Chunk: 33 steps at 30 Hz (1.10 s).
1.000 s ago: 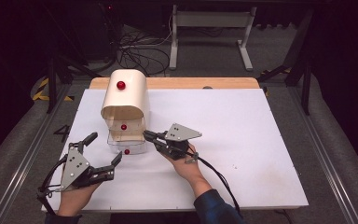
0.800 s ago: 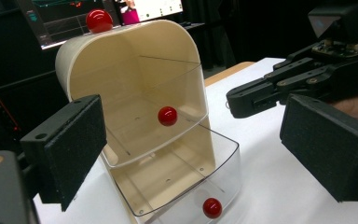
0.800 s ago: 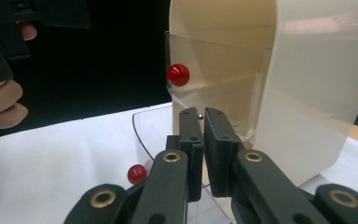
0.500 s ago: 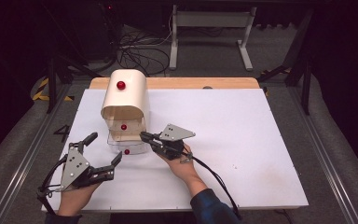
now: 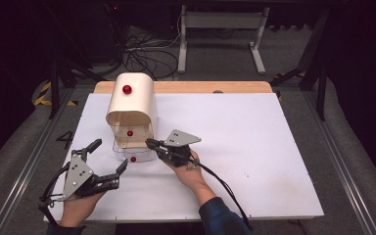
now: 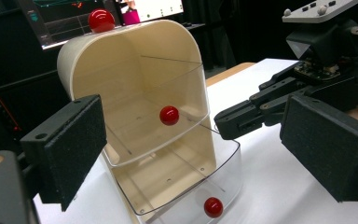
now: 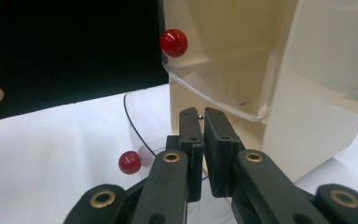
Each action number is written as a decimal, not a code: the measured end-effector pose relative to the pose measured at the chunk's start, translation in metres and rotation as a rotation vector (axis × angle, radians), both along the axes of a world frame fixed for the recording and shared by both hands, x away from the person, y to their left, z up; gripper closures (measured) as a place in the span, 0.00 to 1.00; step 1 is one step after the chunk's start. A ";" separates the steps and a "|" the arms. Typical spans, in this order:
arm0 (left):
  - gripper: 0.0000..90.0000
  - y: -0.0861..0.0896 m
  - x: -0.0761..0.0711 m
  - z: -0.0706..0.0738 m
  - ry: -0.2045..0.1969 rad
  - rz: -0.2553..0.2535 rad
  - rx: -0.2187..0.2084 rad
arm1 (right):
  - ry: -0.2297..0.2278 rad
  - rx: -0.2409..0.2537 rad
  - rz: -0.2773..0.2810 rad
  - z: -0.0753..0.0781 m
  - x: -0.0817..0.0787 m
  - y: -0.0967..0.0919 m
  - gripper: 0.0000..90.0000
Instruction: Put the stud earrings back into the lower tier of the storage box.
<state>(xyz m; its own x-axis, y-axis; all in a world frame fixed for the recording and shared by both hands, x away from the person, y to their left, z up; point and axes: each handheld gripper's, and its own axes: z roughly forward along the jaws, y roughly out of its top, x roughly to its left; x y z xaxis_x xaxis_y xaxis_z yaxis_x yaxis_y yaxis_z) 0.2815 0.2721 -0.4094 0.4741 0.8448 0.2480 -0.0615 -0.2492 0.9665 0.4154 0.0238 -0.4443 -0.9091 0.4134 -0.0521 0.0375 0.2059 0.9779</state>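
Pressing our nearly closed right tongs (image 5: 151, 143), empty, against the box (image 5: 131, 105) could jam its lower drawer (image 5: 136, 155). Left tongs (image 5: 108, 160) gape wide (holding nothing).

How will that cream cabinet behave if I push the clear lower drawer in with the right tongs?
The cream cabinet is tall on a narrow base and looks light, so it may slide back or tip. The clear lower drawer looks thin and slippery; the shut right tongs could skate off its wall.
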 end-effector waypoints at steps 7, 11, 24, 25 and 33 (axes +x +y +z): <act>0.09 0.000 0.000 0.000 -0.001 -0.001 0.000 | 0.015 -0.017 -0.001 -0.002 0.001 0.002 0.96; 0.09 0.000 0.000 0.000 -0.001 -0.002 -0.002 | 0.023 -0.037 0.002 -0.003 0.001 0.004 0.96; 0.09 0.000 0.000 0.000 0.001 -0.003 0.002 | 0.012 -0.032 0.000 0.002 -0.001 0.003 0.85; 0.09 0.000 0.000 0.000 0.002 -0.003 0.001 | 0.011 -0.028 0.000 0.003 -0.001 0.002 0.84; 0.09 -0.001 0.000 0.000 0.002 -0.007 0.001 | 0.021 -0.044 -0.017 0.013 -0.004 -0.008 0.67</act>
<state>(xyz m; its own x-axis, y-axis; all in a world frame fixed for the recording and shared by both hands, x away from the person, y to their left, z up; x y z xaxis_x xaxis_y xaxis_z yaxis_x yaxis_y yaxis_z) 0.2814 0.2714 -0.4097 0.4805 0.8414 0.2476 -0.0611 -0.2495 0.9665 0.4112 0.0153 -0.4313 -0.9030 0.4265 -0.0520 0.0615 0.2481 0.9668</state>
